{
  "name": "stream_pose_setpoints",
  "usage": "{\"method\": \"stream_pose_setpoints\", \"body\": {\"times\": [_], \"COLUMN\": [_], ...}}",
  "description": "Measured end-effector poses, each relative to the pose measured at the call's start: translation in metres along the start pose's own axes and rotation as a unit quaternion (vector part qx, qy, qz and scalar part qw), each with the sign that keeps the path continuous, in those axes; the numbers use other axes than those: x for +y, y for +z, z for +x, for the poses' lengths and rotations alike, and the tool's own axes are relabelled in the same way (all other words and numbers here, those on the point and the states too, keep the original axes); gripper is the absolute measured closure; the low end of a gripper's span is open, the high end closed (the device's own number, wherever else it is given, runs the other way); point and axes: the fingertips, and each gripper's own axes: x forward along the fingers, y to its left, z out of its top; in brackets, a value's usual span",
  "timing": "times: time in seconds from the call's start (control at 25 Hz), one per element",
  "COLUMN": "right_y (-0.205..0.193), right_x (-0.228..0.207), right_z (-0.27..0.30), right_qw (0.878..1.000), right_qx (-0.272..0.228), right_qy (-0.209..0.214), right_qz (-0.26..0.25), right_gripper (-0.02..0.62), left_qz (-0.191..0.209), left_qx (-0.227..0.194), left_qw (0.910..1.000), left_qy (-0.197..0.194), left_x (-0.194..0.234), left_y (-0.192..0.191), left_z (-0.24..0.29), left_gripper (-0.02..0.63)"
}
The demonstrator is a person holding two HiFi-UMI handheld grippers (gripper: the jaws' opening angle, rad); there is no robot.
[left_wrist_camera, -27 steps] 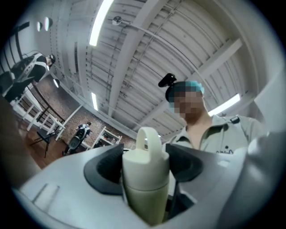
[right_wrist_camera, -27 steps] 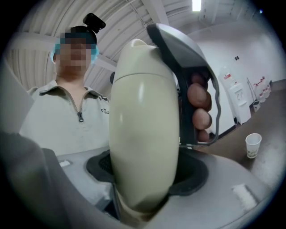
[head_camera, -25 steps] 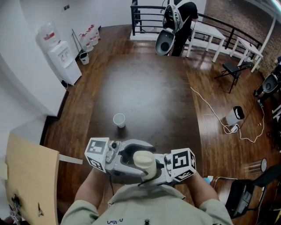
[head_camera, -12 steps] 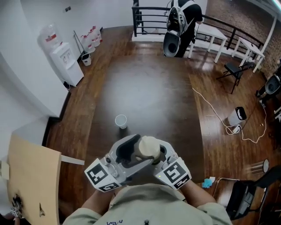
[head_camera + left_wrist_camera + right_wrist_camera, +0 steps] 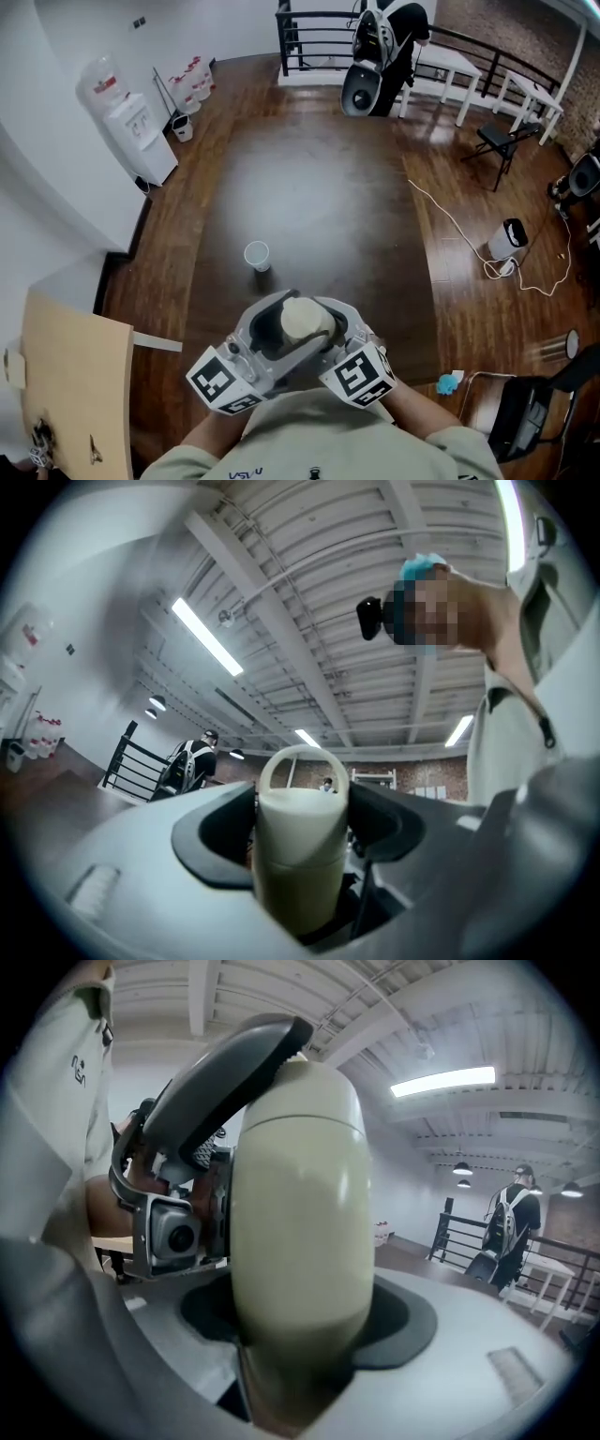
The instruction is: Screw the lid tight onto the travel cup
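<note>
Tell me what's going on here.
A person holds a cream cup near the chest with two handheld grippers. The right gripper clamps the cup's body; the left gripper, whose jaws have just been closing, grips the lid. The lid is on; how tight cannot be seen.

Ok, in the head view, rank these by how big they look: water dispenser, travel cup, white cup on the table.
1. water dispenser: clearly largest.
2. travel cup: nearest the camera, which inflates it.
3. white cup: smallest here, but farther off, so real sizes stay unsure.
</note>
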Motion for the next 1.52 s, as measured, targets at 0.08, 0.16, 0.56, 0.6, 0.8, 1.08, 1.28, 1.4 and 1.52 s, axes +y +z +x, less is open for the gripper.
{"method": "stream_pose_setpoints", "body": {"times": [0.08,0.16,0.56,0.6,0.8,1.08,1.28,1.4,1.52], "right_y": [-0.001,0.0,0.001,0.003,0.018,0.021,0.015,0.009,-0.001], "right_x": [0.003,0.011,0.087,0.093,0.11,0.114,0.105,0.082,0.051], "right_z": [-0.003,-0.005,-0.043,-0.048,-0.068,-0.076,-0.067,-0.05,-0.028], "right_qw": [1.0,0.999,0.903,0.889,0.826,0.81,0.837,0.885,0.937], "right_qx": [0.004,0.007,0.019,0.013,-0.021,-0.027,-0.022,-0.016,-0.002], "right_qy": [0.012,0.048,0.409,0.436,0.534,0.557,0.515,0.43,0.309], "right_qz": [0.001,0.008,0.128,0.141,0.179,0.183,0.181,0.178,0.164], "right_gripper": [0.293,0.293,0.295,0.294,0.293,0.295,0.293,0.293,0.293], "left_qz": [-0.004,-0.012,-0.179,-0.195,-0.257,-0.276,-0.259,-0.227,-0.188], "left_qx": [0.0,0.003,0.038,0.038,0.019,0.009,0.002,0.002,0.008], "left_qw": [1.0,0.9997,0.9462,0.9366,0.8902,0.8679,0.8874,0.9277,0.9632], "left_qy": [-0.006,-0.022,-0.267,-0.288,-0.376,-0.413,-0.381,-0.296,-0.192], "left_x": [-0.001,-0.004,-0.024,-0.026,-0.037,-0.043,-0.035,-0.014,0.006], "left_y": [0.0,0.001,-0.007,-0.007,0.0,0.001,-0.002,-0.008,-0.017], "left_z": [0.0,-0.001,-0.019,-0.02,-0.023,-0.023,-0.019,-0.011,-0.007], "left_gripper": [0.319,0.317,0.304,0.304,0.304,0.304,0.301,0.286,0.261]}}
